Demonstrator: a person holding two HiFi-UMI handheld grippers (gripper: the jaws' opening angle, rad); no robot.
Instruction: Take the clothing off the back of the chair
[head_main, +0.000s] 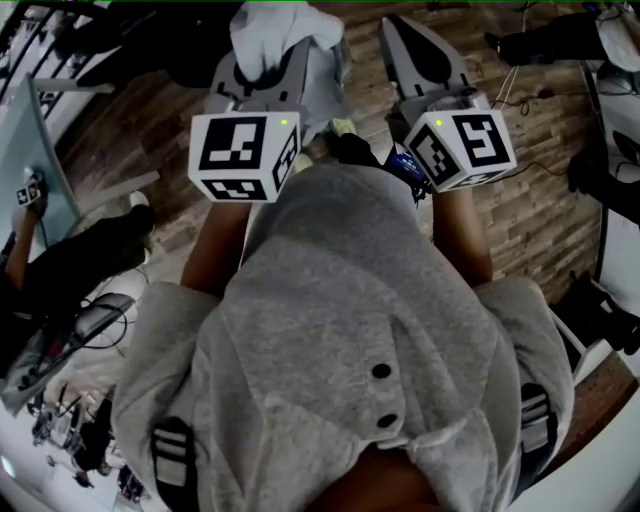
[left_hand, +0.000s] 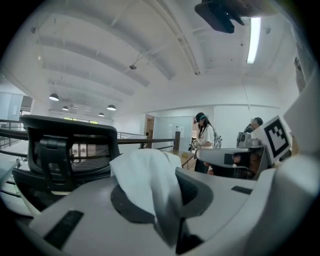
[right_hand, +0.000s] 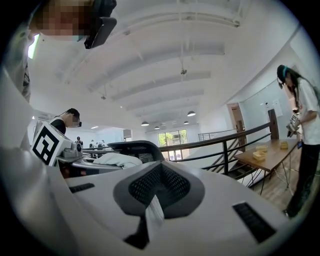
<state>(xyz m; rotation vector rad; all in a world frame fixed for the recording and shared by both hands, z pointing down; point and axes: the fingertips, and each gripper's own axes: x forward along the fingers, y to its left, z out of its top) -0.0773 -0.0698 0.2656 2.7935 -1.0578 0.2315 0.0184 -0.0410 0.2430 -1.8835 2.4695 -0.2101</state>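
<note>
as we hold both tools out level in front of our grey hoodie (head_main: 370, 330), the left tool (left_hand: 170, 212) has its jaws almost together, pinching the white clothing (left_hand: 142, 172), which bunches up over the jaw tips in a loose heap. in the left gripper view the black mesh chair (left_hand: 65, 150) stands behind the cloth at the left, farther off. the right tool (right_hand: 155, 202) is closed too, and a thin strip of the clothing shows nipped between its pads. from the head view the cloth drapes over the left tool's tip and spreads toward the right tool, above the wood-plank floor (head_main: 520, 200). in the right gripper view a person (right_hand: 302, 115) stands by a wooden bench (right_hand: 265, 155) beside a railing (right_hand: 220, 145).
</note>
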